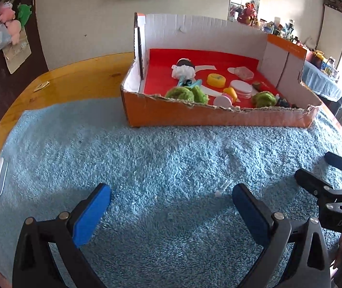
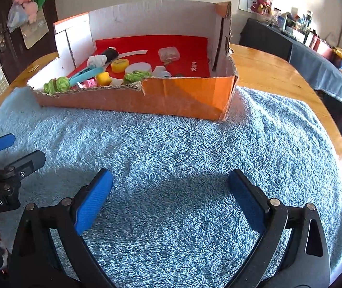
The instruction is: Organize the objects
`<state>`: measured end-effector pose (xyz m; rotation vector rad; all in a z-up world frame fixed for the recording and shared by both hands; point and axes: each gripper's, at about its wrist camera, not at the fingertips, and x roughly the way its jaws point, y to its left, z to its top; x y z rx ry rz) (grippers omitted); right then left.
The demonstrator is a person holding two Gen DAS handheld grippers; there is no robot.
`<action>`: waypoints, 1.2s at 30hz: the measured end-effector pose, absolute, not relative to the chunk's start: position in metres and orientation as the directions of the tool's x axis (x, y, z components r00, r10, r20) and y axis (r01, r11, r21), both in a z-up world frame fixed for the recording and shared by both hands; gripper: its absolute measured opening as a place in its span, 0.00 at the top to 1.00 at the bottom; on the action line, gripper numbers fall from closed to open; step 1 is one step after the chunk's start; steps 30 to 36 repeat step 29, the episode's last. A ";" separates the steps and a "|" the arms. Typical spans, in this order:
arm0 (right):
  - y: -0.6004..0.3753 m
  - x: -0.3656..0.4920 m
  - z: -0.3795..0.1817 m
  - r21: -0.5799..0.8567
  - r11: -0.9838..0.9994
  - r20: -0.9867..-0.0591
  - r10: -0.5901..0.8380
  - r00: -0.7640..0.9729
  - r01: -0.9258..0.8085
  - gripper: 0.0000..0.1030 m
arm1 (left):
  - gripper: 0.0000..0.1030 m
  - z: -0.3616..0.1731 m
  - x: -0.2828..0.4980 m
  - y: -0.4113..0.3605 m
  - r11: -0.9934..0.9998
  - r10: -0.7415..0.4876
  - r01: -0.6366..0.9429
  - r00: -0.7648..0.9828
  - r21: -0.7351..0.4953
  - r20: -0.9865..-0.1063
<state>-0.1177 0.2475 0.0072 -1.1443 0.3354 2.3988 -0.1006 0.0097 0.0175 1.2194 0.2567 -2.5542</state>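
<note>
Blue towel [image 2: 195, 144]: spread over my wooden desk [image 2: 274, 72], bare under both claws.
Left claw [image 1: 171, 206]: wide apart, holding nothing, hovering over the towel.
Right claw [image 2: 171, 199]: wide apart, holding nothing as well.
Orange cardboard box [image 1: 195, 112]: on the towel's far side, holding the yellow cap [image 1: 216, 80], green yarn balls [image 1: 186, 94] and white discs [image 1: 242, 87].
</note>
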 end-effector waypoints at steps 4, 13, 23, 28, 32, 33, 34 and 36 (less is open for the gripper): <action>0.248 -0.118 0.007 0.019 -0.861 -0.781 0.305 -0.544 -0.509 0.03 | 0.00 0.017 -0.101 0.012 -0.938 -0.206 0.346 -0.590 -0.014 -0.781; 0.249 -0.120 0.007 0.019 -0.859 -0.783 0.306 -0.542 -0.512 0.02 | 0.00 0.017 -0.100 0.012 -0.934 -0.209 0.356 -0.589 -0.019 -0.780; 0.249 -0.120 0.007 0.018 -0.859 -0.783 0.306 -0.541 -0.511 0.01 | 0.00 0.016 -0.099 0.011 -0.933 -0.211 0.359 -0.591 -0.019 -0.779; 0.249 -0.120 0.007 0.018 -0.859 -0.784 0.306 -0.541 -0.512 0.01 | 0.00 0.017 -0.099 0.011 -0.933 -0.211 0.360 -0.591 -0.020 -0.779; 0.249 -0.120 0.007 0.018 -0.859 -0.784 0.306 -0.541 -0.512 0.01 | 0.00 0.017 -0.099 0.012 -0.933 -0.211 0.360 -0.591 -0.020 -0.779; 0.249 -0.120 0.007 0.018 -0.859 -0.784 0.306 -0.541 -0.512 0.01 | 0.00 0.017 -0.099 0.012 -0.933 -0.211 0.360 -0.591 -0.020 -0.779; 0.249 -0.120 0.007 0.018 -0.859 -0.784 0.306 -0.541 -0.512 0.01 | 0.00 0.017 -0.099 0.012 -0.933 -0.211 0.360 -0.591 -0.020 -0.779; 0.249 -0.120 0.007 0.018 -0.859 -0.784 0.306 -0.541 -0.512 0.01 | 0.00 0.017 -0.099 0.012 -0.933 -0.211 0.360 -0.591 -0.020 -0.779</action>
